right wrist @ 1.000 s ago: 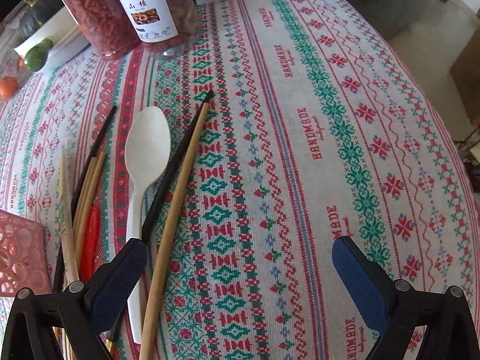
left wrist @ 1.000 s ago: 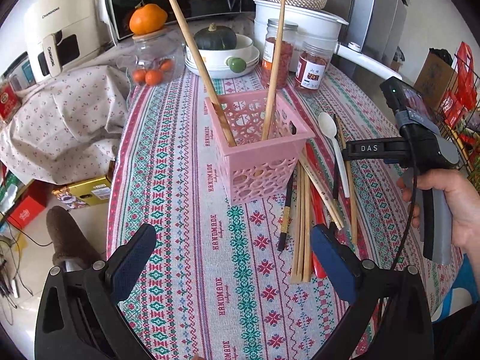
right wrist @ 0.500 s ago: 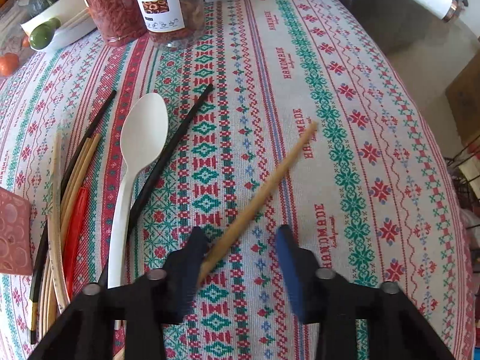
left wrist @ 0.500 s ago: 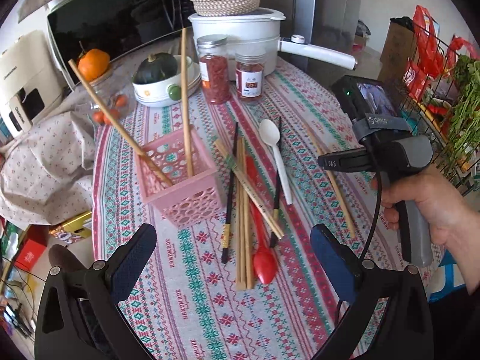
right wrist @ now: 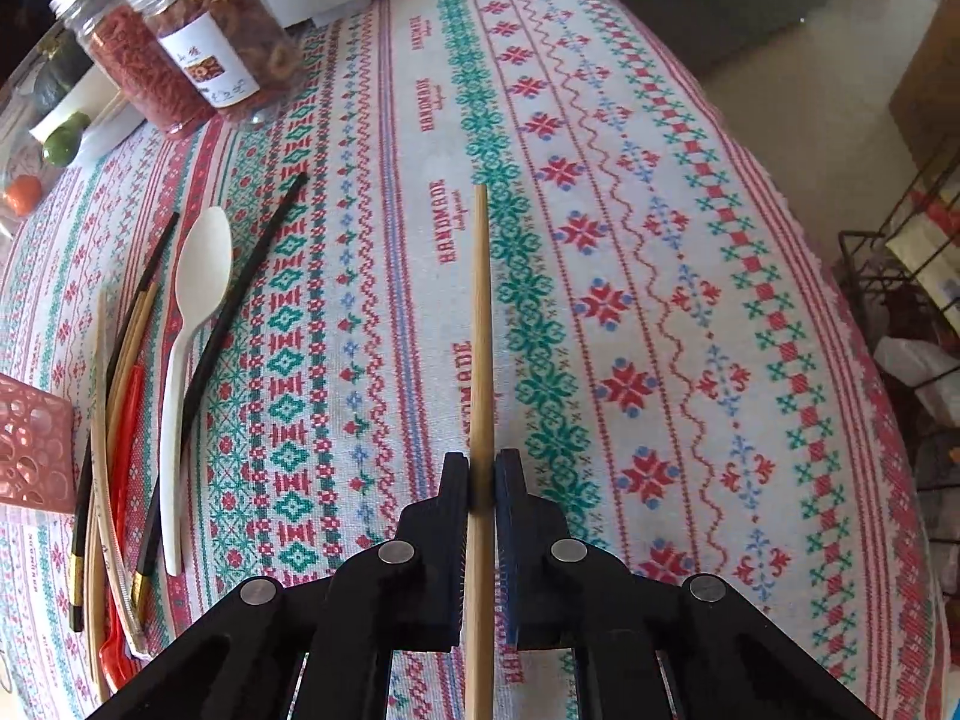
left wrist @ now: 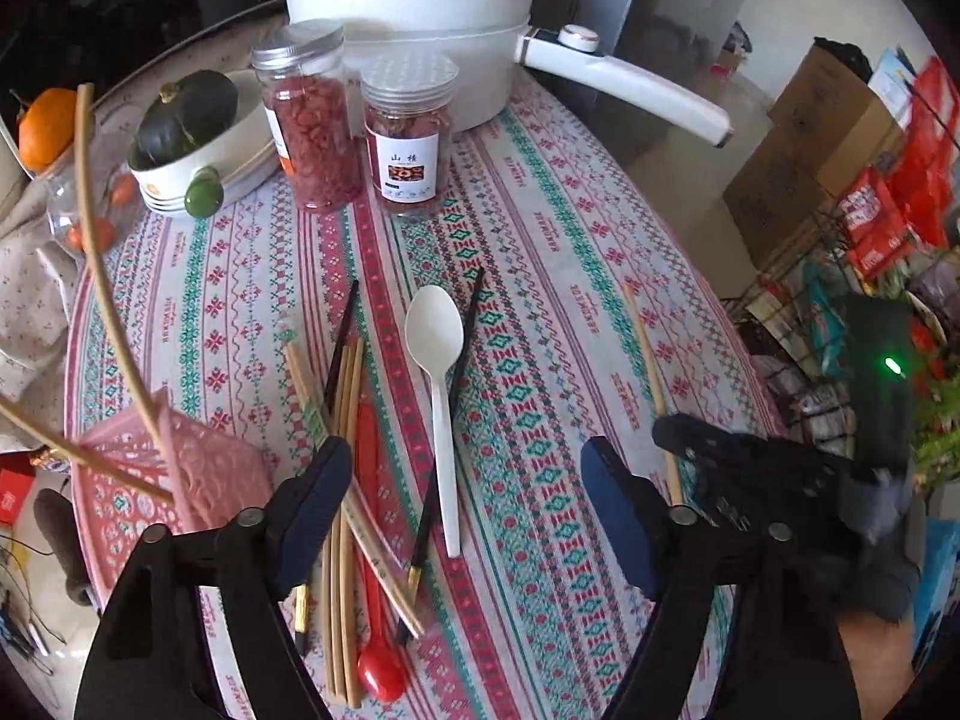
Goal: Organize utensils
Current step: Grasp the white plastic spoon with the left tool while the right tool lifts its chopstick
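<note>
My right gripper [right wrist: 482, 471] is shut on a wooden chopstick [right wrist: 482, 324] that points straight ahead over the tablecloth; the chopstick [left wrist: 645, 348] and the right gripper [left wrist: 720, 468] also show in the left wrist view. My left gripper [left wrist: 465, 504] is open and empty above a white spoon [left wrist: 438, 384], black chopsticks [left wrist: 444, 414], several wooden chopsticks [left wrist: 345, 414] and a red spoon [left wrist: 375, 648]. The pink basket [left wrist: 174, 480] at the left holds two wooden chopsticks [left wrist: 99, 276].
Two jars [left wrist: 408, 132] of dried food, a white pot [left wrist: 420, 12] with a long handle, and a bowl [left wrist: 198, 150] with a squash stand at the back. Boxes and a wire rack [left wrist: 840, 252] are off the table's right edge.
My right gripper has closed on the wooden chopstick and turned it straight ahead. My left gripper has moved right, from facing the basket to over the loose utensils.
</note>
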A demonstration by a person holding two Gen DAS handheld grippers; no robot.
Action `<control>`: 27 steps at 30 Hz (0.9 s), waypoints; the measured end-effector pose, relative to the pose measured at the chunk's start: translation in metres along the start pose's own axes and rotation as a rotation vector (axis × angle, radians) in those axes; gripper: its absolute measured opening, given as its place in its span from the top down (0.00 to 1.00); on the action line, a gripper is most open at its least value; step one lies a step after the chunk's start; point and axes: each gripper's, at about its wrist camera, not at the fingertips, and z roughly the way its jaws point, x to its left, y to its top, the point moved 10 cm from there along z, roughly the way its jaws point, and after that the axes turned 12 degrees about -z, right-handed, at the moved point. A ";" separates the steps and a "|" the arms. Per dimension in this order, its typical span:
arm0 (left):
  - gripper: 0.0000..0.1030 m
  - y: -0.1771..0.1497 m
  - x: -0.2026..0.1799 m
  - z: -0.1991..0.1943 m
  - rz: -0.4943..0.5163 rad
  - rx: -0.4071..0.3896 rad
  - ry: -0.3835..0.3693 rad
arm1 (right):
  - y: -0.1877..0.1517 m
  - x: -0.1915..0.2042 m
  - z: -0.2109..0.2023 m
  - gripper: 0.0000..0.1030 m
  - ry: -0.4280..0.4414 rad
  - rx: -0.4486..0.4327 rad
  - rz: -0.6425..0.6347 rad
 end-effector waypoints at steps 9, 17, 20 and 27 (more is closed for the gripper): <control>0.48 0.042 0.010 0.071 -0.079 0.040 0.066 | 0.012 0.009 -0.018 0.94 0.096 -0.046 0.019; 0.48 0.055 0.007 0.101 -0.120 0.092 0.109 | 0.018 0.019 -0.012 0.94 0.139 -0.042 0.024; 0.48 0.053 0.012 0.111 -0.127 0.110 0.124 | 0.019 0.015 -0.009 0.94 0.134 -0.037 0.033; 0.68 0.046 0.005 0.095 -0.096 0.100 0.056 | 0.019 0.007 -0.006 0.94 0.116 -0.034 0.044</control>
